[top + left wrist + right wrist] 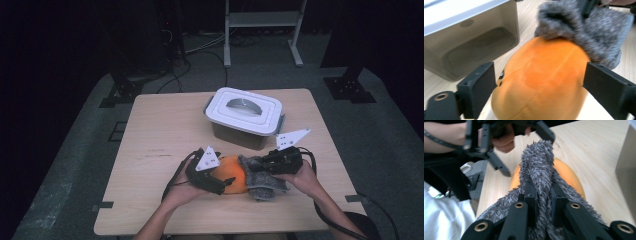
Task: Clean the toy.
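scene: round orange plush toy (231,176) at desk's (165,130) 6 o'clock edge, grey fuzzy fabric cap (260,177) at its 3 o'clock | left hand-held gripper (539,83) wide, straddling plush, not pressing | right hand-held gripper (541,192) clamped on cap | risk: i tug the cap and the unpinned plush slides along

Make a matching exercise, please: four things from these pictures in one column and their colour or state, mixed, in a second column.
1. plush toy
2. furry cloth
3. box lid
4. left gripper

a. white, closed on the box
b. grey, pinched by the right gripper
c. orange, lying on the table
d. jaws apart on both sides of the toy

Pairs: 1-c, 2-b, 3-a, 4-d
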A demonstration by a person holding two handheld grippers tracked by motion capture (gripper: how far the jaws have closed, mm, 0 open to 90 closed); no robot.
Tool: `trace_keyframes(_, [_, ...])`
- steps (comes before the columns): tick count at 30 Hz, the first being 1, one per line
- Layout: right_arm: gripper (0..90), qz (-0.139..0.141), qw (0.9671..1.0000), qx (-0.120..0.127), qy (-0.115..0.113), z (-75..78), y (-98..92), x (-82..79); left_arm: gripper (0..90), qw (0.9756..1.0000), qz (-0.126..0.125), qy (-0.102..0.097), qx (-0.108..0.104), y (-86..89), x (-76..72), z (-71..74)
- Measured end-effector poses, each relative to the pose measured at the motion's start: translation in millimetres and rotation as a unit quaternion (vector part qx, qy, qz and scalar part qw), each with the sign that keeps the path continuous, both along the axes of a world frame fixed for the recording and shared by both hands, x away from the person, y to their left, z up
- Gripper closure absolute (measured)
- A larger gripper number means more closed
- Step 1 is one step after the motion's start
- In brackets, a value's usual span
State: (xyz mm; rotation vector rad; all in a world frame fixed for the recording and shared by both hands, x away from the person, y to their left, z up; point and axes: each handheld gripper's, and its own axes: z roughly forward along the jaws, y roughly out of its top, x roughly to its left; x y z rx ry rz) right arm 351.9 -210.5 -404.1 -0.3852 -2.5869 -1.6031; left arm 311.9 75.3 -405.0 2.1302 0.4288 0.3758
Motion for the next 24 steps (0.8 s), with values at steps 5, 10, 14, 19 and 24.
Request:
trace_keyframes(5, [78.3, -0.003, 1.0, 0.004, 0.001, 7.2, -5.4, -1.3, 26.9, 0.9992, -0.034, 0.004, 0.019, -4.2, -10.2, -8.9])
trace_keyframes(10, [78.3, -0.019, 0.9997, 0.011, 0.01, 5.3, -10.5, 0.3, 28.7, 0.9959, -0.082, 0.024, 0.03, 3.5, -20.9, -5.6])
trace_keyframes(14, [78.3, -0.001, 0.9997, 0.005, 0.024, -7.5, -8.6, -5.2, 21.6, 0.9967, -0.074, 0.032, 0.002, 10.8, -16.2, 1.1])
trace_keyframes(19, [78.3, 0.029, 0.999, 0.005, 0.033, -14.0, -10.8, -11.2, 8.0, 0.9968, -0.058, 0.056, 0.003, 4.5, -3.1, -8.5])
trace_keyframes(24, [78.2, 0.045, 0.9984, -0.001, 0.034, -15.7, -13.5, -13.4, 3.7, 0.9916, -0.066, 0.11, -0.013, -4.2, 8.7, -21.2])
